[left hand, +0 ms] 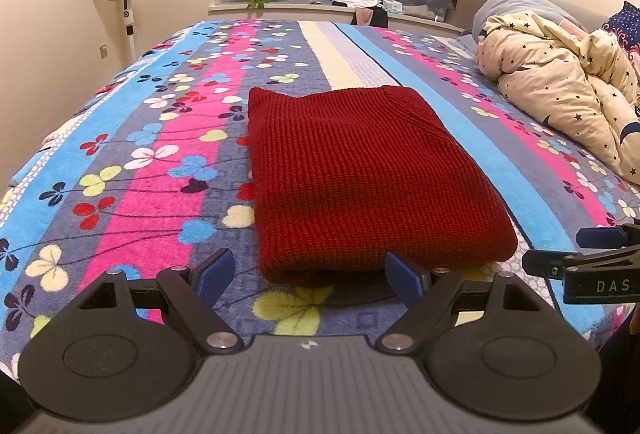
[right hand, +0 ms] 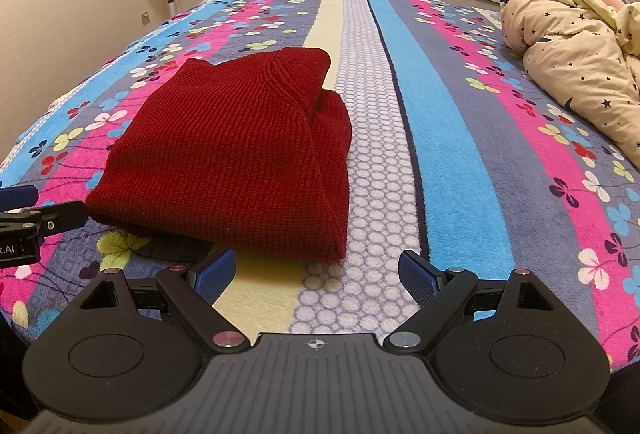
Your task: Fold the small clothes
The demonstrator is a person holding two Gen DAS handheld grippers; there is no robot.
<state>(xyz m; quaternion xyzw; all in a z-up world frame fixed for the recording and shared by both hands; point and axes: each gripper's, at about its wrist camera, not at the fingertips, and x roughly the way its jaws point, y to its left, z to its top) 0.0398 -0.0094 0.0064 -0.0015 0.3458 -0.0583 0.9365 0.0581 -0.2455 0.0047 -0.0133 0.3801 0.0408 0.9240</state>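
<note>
Spread over the flowery bed (left hand: 160, 162), the red sweater (left hand: 360, 174) looks basically folded just ahead of both fingers, left gripper (left hand: 310, 276) and right gripper (right hand: 316, 274) held wide apart, so probably only a final tidy is needed.

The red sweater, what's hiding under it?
The folded red knit sweater lies flat on the flowery striped blanket. Blanket shows all around its edges, so blanket is what lies beneath. Whether anything else is tucked under or inside the folds is covered and cannot be seen.
</note>
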